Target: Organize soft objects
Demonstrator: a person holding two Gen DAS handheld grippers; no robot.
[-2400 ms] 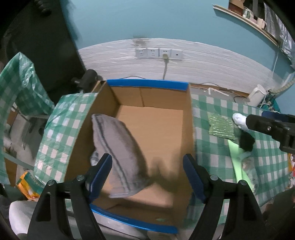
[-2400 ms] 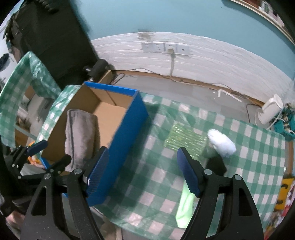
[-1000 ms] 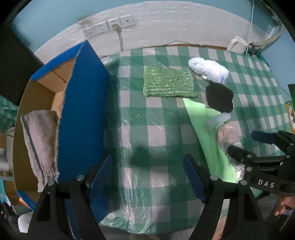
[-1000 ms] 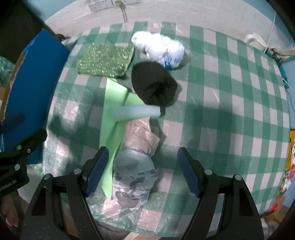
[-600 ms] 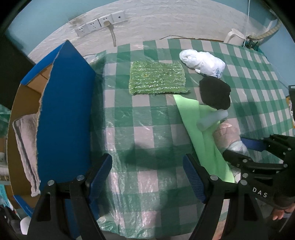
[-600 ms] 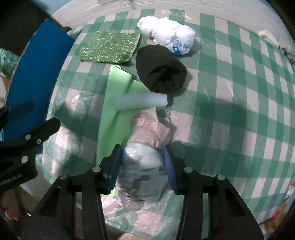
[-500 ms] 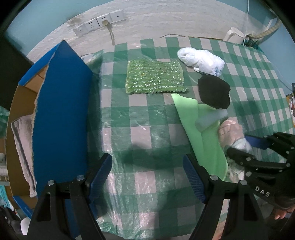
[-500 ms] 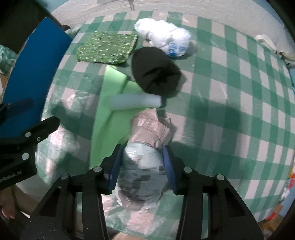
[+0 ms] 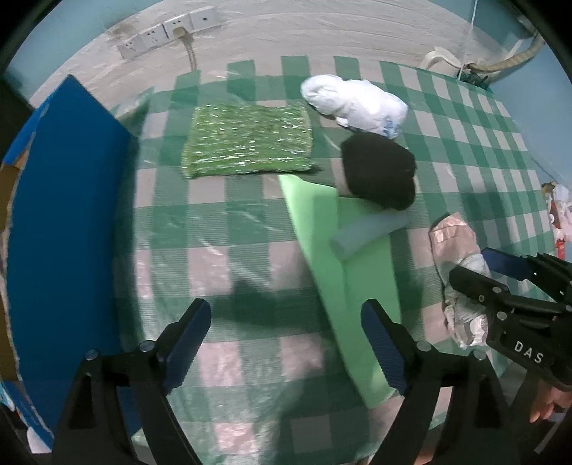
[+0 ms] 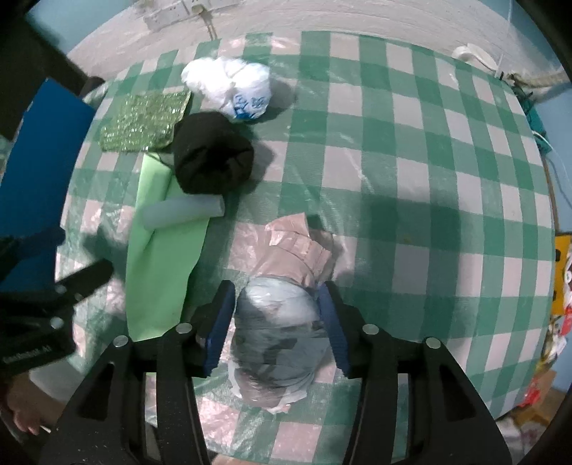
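Soft plastic-wrapped bundle point(image 10: 279, 322) sits pinched in my right hand-held gripper point(image 10: 277, 322) on green-checked tabletop point(image 10: 411, 179), left hand-held gripper point(image 9: 286, 343) spread, blue box point(image 9: 68, 232) left, wall sockets point(image 9: 168, 32) behind.

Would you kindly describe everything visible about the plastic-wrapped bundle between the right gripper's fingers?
The plastic-wrapped bundle is a soft, crinkly lump: a grey-blue near half and a pale pink far end. It lies on the checked tablecloth beside the green sheet. The right gripper clasps its grey part on both sides, pads touching; its jaws have just eased slightly wider.
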